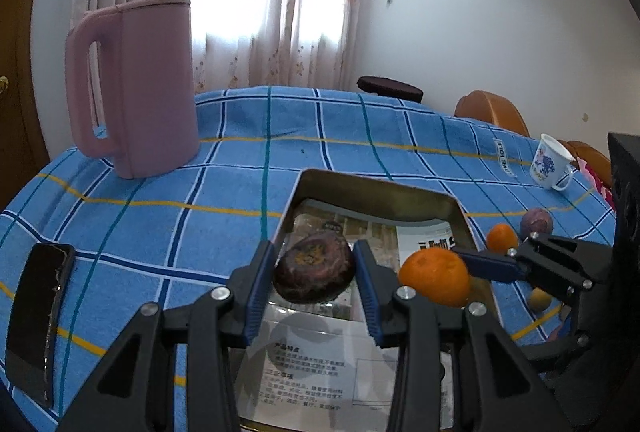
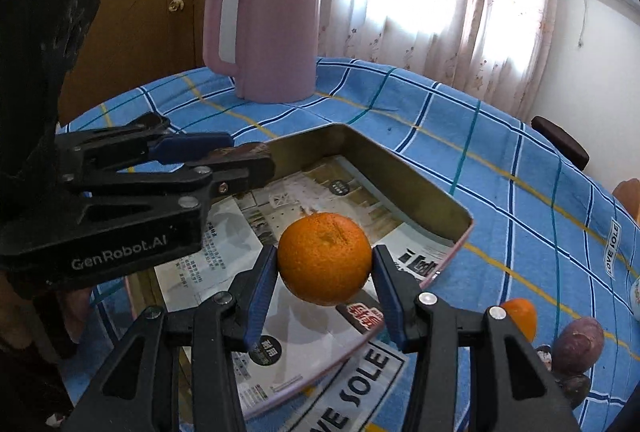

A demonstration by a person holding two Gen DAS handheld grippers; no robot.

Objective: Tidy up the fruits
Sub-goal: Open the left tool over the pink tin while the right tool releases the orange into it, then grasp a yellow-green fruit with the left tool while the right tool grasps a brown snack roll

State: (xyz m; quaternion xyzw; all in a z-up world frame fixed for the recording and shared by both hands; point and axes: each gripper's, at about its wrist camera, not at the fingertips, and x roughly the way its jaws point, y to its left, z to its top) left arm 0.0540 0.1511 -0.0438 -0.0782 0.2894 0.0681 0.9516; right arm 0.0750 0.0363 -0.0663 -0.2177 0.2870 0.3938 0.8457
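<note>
My left gripper (image 1: 314,272) is shut on a dark purple passion fruit (image 1: 314,270) and holds it above the metal tray (image 1: 372,191), which is lined with printed paper. My right gripper (image 2: 325,264) is shut on an orange (image 2: 325,258) and holds it over the same tray (image 2: 400,167). The orange also shows in the left wrist view (image 1: 435,276), with the right gripper (image 1: 460,264) reaching in from the right. The left gripper (image 2: 240,163) shows at the left of the right wrist view, with the passion fruit (image 2: 240,152) between its fingers.
On the blue checked tablecloth right of the tray lie a small orange (image 1: 502,238), a purple fruit (image 1: 537,222) and a yellowish fruit (image 1: 540,299). A pink kettle (image 1: 136,83) stands far left, a white cup (image 1: 550,161) far right, a black phone (image 1: 38,316) near left.
</note>
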